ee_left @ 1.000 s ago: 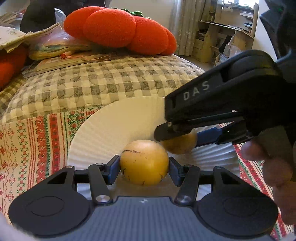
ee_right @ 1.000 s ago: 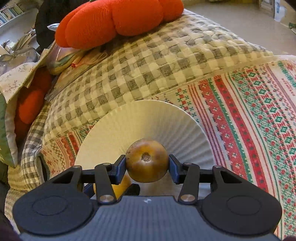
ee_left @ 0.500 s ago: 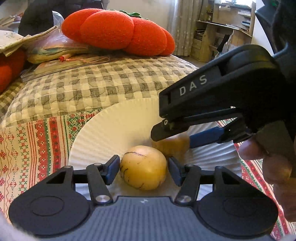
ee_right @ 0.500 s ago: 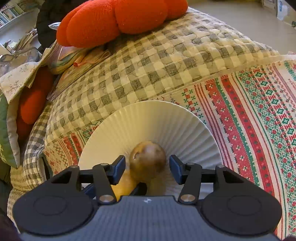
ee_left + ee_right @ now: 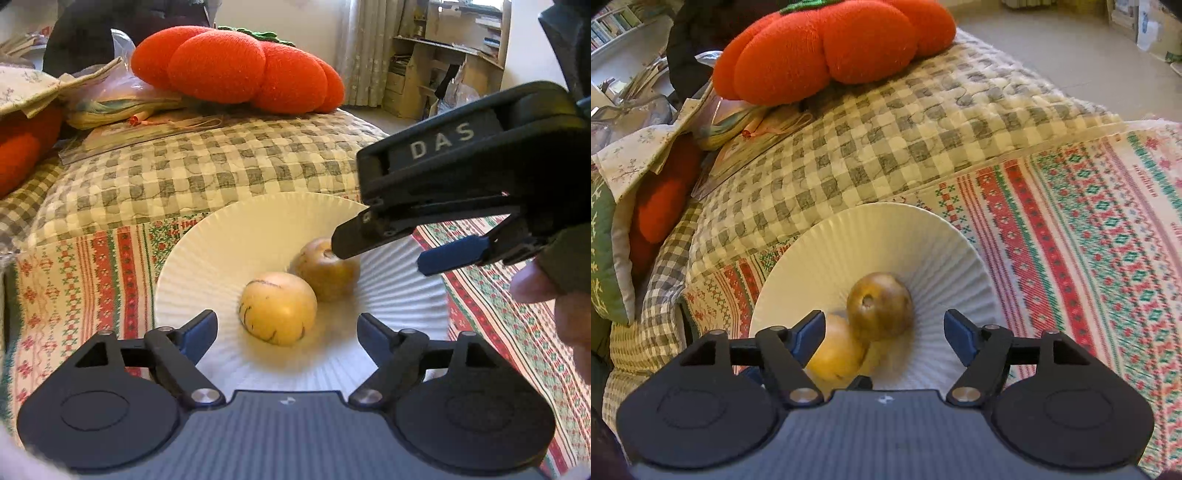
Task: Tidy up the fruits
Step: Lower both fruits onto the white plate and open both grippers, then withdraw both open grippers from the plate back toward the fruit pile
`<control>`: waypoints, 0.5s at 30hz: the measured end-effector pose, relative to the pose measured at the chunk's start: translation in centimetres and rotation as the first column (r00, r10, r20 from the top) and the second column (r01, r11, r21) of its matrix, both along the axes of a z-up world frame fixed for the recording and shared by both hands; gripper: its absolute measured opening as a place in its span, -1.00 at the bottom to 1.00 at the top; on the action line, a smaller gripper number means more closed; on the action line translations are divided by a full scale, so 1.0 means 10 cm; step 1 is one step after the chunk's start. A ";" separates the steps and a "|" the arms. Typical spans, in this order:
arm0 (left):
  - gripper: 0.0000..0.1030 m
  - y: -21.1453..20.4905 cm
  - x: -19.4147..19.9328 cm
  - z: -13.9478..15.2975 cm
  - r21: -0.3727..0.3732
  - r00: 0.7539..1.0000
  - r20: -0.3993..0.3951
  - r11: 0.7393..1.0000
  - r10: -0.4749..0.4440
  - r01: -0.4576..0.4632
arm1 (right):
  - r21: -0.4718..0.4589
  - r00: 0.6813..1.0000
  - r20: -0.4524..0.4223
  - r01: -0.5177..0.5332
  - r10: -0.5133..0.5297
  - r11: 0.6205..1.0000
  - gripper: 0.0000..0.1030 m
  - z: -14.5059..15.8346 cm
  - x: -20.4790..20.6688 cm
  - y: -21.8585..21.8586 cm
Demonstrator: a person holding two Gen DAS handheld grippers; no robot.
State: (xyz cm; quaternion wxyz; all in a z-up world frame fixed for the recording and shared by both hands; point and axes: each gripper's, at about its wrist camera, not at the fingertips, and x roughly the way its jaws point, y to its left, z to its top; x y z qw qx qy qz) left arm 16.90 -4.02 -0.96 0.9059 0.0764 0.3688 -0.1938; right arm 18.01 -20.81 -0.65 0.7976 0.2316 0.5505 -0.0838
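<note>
- Left gripper, black with blue pads, hung nearest over the plate; jaws had just been opening, stood wide, gripped nothing.
- Lay between those parted pads but clear of both: smooth round yellow fruit with dark purple streaks, resting on the ribbed white round plate.
- Right gripper, same black-and-blue build, likewise had just been opening; pads stood apart, pressing on nothing.
- Sat ahead of its pads, touching neither: duller brownish-yellow round fruit with a dimpled end up, on the same plate and touching the yellow one.
- Seen from the left wrist: right gripper's black body marked DAS reaching in from the right above the brownish fruit, a person's fingertips under its handle.
- Spread under the plate: red, green and white cross-stitch patterned cloth.
- Beyond it, a grey-and-cream checked quilt.
- Farthest on the quilt: big orange plush pumpkin-shaped cushion with a green top, a pile of papers and fabric to its left.
- Behind all, wooden shelving and a pale curtain.
</note>
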 end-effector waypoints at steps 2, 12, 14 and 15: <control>0.52 0.00 -0.09 0.05 0.008 1.000 -0.005 1.000 -0.001 0.001 | -0.017 1.000 0.006 -0.010 0.010 1.000 0.42 0.08 -0.08 0.01; 0.67 0.07 -0.46 0.19 0.016 1.000 -0.020 1.000 0.021 -0.021 | -0.043 0.999 0.002 -0.036 0.036 0.998 0.54 0.30 -0.42 0.06; 0.69 0.10 -0.53 0.20 0.018 0.999 -0.024 0.999 0.028 -0.028 | -0.052 0.999 0.005 -0.045 0.046 0.998 0.56 0.34 -0.49 0.08; 0.69 0.11 -0.56 0.19 0.019 0.999 -0.030 0.999 0.032 -0.031 | -0.057 0.999 0.007 -0.052 0.052 0.997 0.58 0.37 -0.54 0.09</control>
